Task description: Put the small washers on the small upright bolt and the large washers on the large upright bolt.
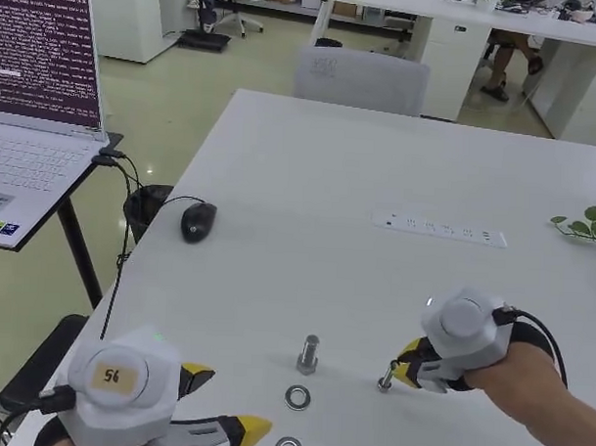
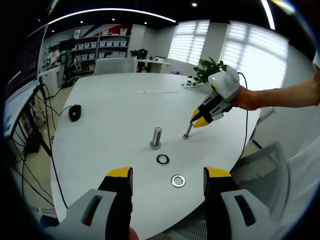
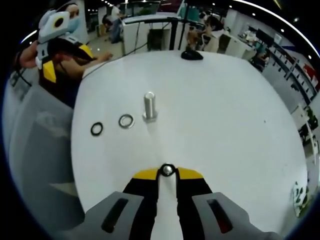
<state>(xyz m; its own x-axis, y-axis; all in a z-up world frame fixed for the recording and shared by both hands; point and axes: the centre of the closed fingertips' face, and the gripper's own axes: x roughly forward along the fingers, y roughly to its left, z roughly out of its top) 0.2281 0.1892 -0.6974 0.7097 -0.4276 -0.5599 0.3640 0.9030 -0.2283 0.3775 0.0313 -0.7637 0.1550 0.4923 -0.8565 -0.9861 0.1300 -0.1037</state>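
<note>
Head view: left claw [image 1: 223,404] gapes low over the bench [image 1: 329,185], with washers [image 1: 297,396] just beside it; right claw [image 1: 402,373] tips touch the small bolt [image 1: 385,381]
Left gripper view: left claw wide open, washers just ahead, large bolt [image 2: 156,137] beyond
Right gripper view: right claw is pinched on a small round piece [image 3: 167,170]; whether it is a washer or the bolt top I cannot tell

On my feed, a black computer mouse [image 1: 198,221] lies near the left edge of the white table [image 1: 309,184], well apart from a white power strip [image 1: 438,228]. An open laptop [image 1: 38,96] sits on a side stand at left. A grey chair [image 1: 360,80] stands at the far edge, and green leaves [image 1: 584,223] show at right.
</note>
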